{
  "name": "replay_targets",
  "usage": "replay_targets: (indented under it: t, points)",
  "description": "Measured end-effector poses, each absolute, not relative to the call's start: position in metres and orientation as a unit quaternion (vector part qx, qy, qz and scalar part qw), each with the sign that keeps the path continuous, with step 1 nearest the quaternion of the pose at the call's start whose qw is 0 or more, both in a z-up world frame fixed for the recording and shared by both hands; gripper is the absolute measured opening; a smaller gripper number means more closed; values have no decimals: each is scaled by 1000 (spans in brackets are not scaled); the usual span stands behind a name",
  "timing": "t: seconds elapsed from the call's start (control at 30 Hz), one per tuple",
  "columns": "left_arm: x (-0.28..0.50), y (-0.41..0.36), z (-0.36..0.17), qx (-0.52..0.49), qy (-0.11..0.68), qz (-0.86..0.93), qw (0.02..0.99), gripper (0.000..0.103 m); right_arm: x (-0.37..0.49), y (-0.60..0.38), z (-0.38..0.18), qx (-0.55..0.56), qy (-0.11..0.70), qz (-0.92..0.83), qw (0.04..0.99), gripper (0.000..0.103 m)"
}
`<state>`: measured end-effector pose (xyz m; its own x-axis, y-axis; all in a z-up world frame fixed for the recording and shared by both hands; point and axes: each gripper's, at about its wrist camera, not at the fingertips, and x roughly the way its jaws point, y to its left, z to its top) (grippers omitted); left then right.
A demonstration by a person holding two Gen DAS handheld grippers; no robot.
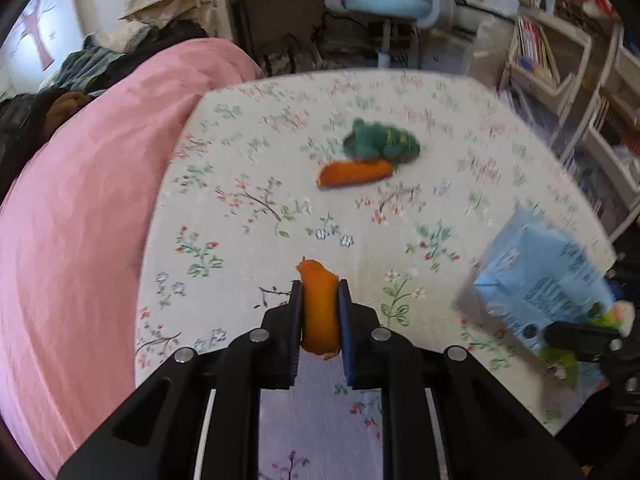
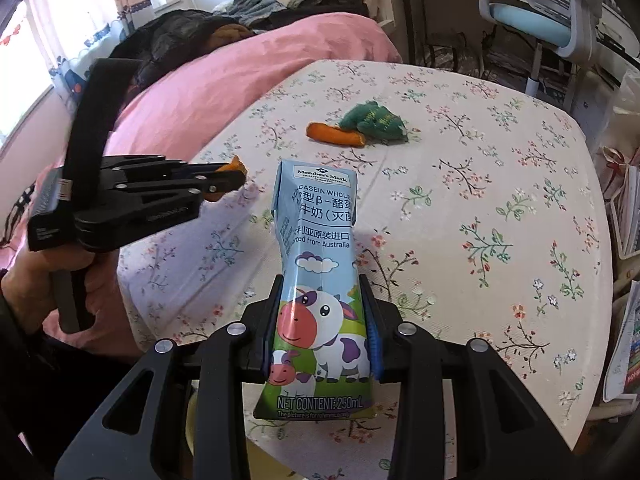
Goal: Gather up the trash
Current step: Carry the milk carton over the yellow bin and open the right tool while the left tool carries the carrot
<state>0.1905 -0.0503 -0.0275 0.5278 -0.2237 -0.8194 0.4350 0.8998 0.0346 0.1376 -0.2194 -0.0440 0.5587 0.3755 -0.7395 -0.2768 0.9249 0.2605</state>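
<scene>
The floral-clothed counter (image 2: 460,208) fills both views, a pink bed (image 2: 224,80) at its ten o'clock. The right tongs (image 2: 320,320) pinch a crushed milk carton (image 2: 316,264) above its near edge. A plush carrot (image 1: 360,160) lies toward twelve o'clock. The left tongs (image 1: 320,316) clamp an orange scrap (image 1: 318,308) at nine o'clock.
</scene>
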Motion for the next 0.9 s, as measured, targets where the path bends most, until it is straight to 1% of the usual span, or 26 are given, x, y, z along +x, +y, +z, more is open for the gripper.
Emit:
replay_targets:
  t: [0.13,0.3,0.53,0.8,0.87,0.9]
  points:
    - [168,-42,-4,98,416,-188,884,17,130,-216,-37,64,422,197,882,33]
    - [142,-31,10,70,404,-173,895,17,111,-202,-28,61,409,219,884,33]
    - [121,-20,14,46,400,-163,900,17,65,-165,-34,36,412,256,874,33]
    - [87,-20,9,53,403,-160,899,17,25,-141,-57,17,444,282,851,33]
    - [79,-21,7,56,406,-160,898,17,22,-139,-64,13,458,284,842,34]
    - [76,-22,6,58,407,-159,898,17,20,-138,-67,12,461,283,841,38]
